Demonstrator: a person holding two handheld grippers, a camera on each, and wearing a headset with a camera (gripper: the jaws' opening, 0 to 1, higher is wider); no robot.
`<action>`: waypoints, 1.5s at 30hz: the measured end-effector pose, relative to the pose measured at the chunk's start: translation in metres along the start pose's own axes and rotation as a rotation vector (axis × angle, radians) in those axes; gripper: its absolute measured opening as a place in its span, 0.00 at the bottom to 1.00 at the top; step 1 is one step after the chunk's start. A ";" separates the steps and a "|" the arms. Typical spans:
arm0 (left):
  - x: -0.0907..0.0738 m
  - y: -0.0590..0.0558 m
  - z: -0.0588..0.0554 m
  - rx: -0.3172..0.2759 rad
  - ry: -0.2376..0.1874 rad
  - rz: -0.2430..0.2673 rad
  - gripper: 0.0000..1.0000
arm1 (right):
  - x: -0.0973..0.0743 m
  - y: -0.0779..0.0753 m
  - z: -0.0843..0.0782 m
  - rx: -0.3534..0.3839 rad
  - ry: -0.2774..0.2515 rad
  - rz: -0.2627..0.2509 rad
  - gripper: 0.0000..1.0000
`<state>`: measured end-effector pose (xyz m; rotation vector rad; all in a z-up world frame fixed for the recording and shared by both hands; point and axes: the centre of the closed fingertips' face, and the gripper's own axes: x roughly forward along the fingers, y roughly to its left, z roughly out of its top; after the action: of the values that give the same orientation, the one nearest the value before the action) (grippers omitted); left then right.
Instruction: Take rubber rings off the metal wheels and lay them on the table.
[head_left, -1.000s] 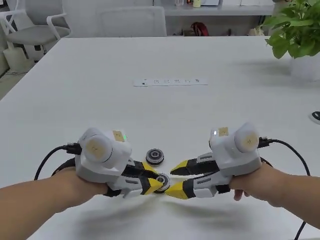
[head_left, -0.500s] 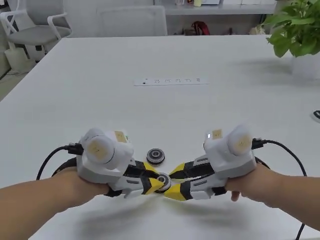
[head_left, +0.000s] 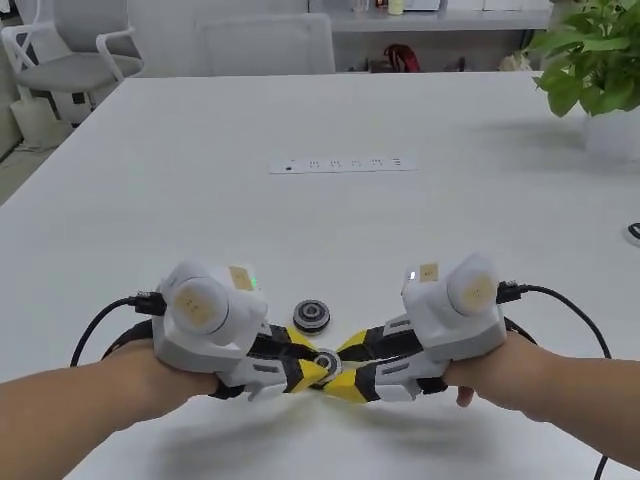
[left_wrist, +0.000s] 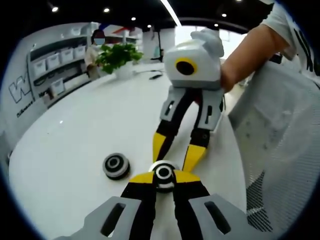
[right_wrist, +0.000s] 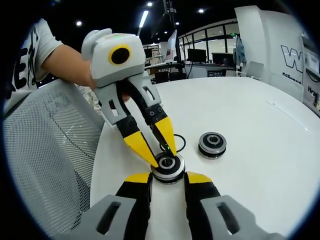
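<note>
The task is looking barely begun. Both grippers are meeting low over the near edge of the white surface (head_left: 350, 230), nose to nose on one wheel (head_left: 325, 361). The left gripper (head_left: 310, 370) is clamping that wheel, its yellow fingers pressing against either side of it in the left gripper view. The right gripper (head_left: 345, 378) is reaching in from the opposite side. Its fingers are standing on either side of the same wheel, but I cannot tell whether they are squeezing it or only bracketing it.

The dark rubber ring (right_wrist: 168, 178) is appearing to sit around the wheel's rim, so this one is not yet stripped. A second wheel (head_left: 311, 315) is lying flat on the surface just beyond the grippers, apart from them and seemingly with its dark band in place too. In the right gripper view a thin dark loop (right_wrist: 183, 143) is showing just behind the held wheel (a ring already off, or a bit of cable; I cannot tell which). By my reading, both wheels are waiting to be stripped and their rings laid down.
</note>
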<state>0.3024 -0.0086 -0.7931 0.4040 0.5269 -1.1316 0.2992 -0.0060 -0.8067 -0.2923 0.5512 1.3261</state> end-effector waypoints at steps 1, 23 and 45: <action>0.000 0.000 0.000 0.000 0.001 0.000 0.13 | 0.000 0.000 0.000 0.002 0.000 0.000 0.22; 0.000 0.000 0.000 0.000 -0.002 0.008 0.13 | 0.002 0.003 0.000 0.017 0.001 0.003 0.27; 0.001 0.001 0.000 -0.007 -0.002 0.012 0.12 | -0.006 -0.001 -0.004 0.035 0.004 0.005 0.15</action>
<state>0.3031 -0.0089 -0.7936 0.3994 0.5263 -1.1181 0.2984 -0.0131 -0.8070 -0.2651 0.5781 1.3195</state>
